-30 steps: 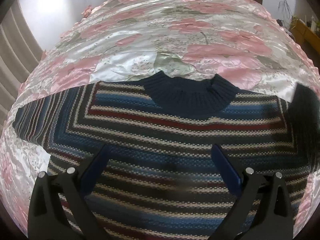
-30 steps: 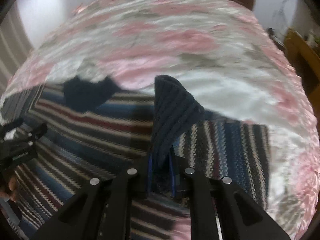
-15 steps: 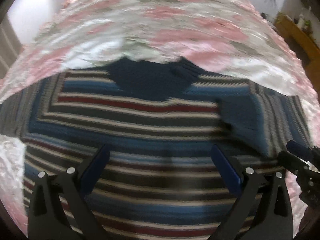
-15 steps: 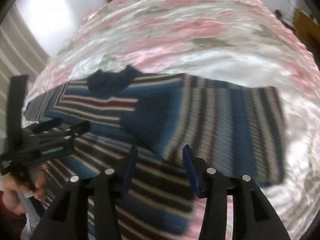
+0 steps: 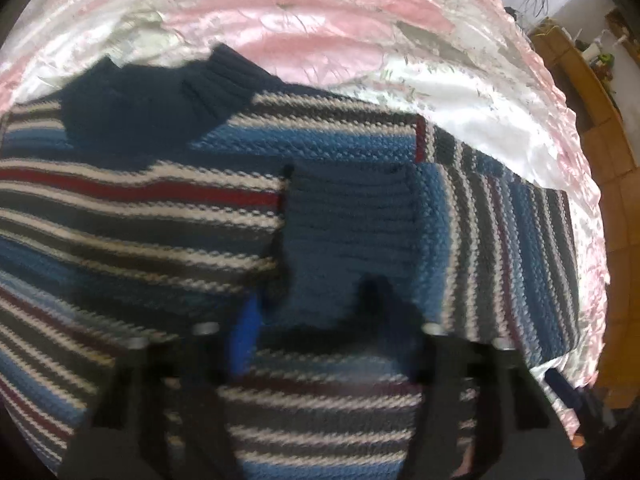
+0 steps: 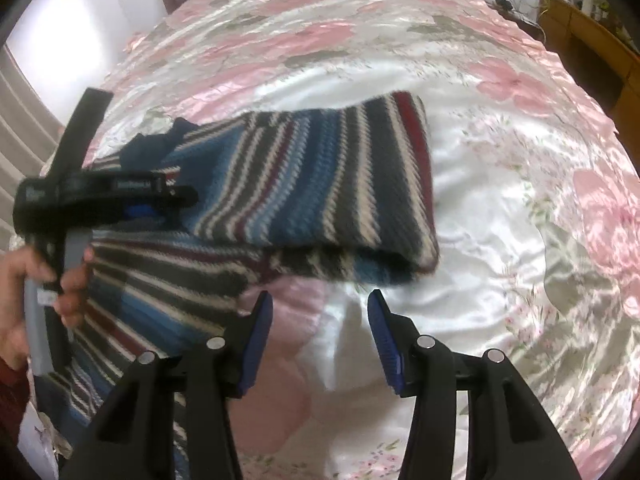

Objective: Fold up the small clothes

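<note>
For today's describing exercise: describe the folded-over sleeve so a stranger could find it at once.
Start at the pink floral bedspread and find the striped sweater. Its sleeve lies folded across the chest; its stripes run crosswise to the body's, ending in a plain blue ribbed cuff.

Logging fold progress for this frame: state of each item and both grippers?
striped sweater: flat on the bed, partly folded
right sleeve: folded in across the sweater's body
navy collar: lying flat, at the far end
left gripper: open, fingers over the sleeve cuff, blurred
right gripper: open, empty, over the bedspread
floral bedspread: spread out, wrinkled
</note>
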A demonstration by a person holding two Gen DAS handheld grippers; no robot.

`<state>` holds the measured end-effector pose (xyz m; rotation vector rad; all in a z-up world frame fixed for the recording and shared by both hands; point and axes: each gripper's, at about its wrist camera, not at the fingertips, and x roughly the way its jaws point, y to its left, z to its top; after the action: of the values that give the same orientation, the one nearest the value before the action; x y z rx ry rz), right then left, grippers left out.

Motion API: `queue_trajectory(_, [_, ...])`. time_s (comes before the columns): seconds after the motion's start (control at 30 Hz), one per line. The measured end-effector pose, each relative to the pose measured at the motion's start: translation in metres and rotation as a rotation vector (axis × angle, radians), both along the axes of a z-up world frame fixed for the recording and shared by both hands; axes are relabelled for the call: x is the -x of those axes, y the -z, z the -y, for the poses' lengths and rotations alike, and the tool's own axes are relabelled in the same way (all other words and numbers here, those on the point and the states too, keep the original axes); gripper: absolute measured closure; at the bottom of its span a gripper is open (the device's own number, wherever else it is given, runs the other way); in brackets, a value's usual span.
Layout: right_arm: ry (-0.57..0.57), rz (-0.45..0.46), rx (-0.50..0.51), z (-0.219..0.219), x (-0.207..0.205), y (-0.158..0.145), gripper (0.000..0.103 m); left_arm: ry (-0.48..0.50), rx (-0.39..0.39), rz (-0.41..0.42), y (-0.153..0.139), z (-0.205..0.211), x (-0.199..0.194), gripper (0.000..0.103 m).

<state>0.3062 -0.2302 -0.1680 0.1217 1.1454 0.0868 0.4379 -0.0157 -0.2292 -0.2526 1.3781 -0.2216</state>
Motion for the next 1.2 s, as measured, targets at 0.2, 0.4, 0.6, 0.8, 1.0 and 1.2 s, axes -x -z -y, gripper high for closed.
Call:
queue_trajectory(0.2, [0.01, 0.006, -0.008, 0.003, 0.005, 0.0, 0.051, -0.049, 0.069, 0.114, -0.023, -0.014, 0.005, 0.094])
queue_trajectory(0.4, [0.031, 0.012, -0.057, 0.006, 0.0, -0.008, 0.046, -0.115, 0.052, 0.255, -0.061, -0.075, 0.006, 0.094])
queue_trajectory(0.6, [0.045, -0.017, -0.16, -0.004, -0.024, -0.002, 0.037, -0.19, -0.085, 0.293, -0.069, -0.164, -0.008, 0.095])
queue_trajectory(0.8, [0.089, -0.113, -0.286, -0.021, -0.062, 0.026, 0.03, -0.216, -0.098, 0.215, -0.033, -0.203, -0.016, 0.094])
queue_trajectory(1.0, [0.087, -0.159, -0.285, -0.03, -0.073, 0.044, 0.073, -0.182, -0.151, 0.175, 0.002, -0.207, -0.008, 0.083])
queue_trajectory(1.2, [0.096, -0.174, -0.323, -0.023, -0.067, 0.048, 0.068, -0.214, -0.172, 0.176, -0.006, -0.233, -0.002, 0.067])
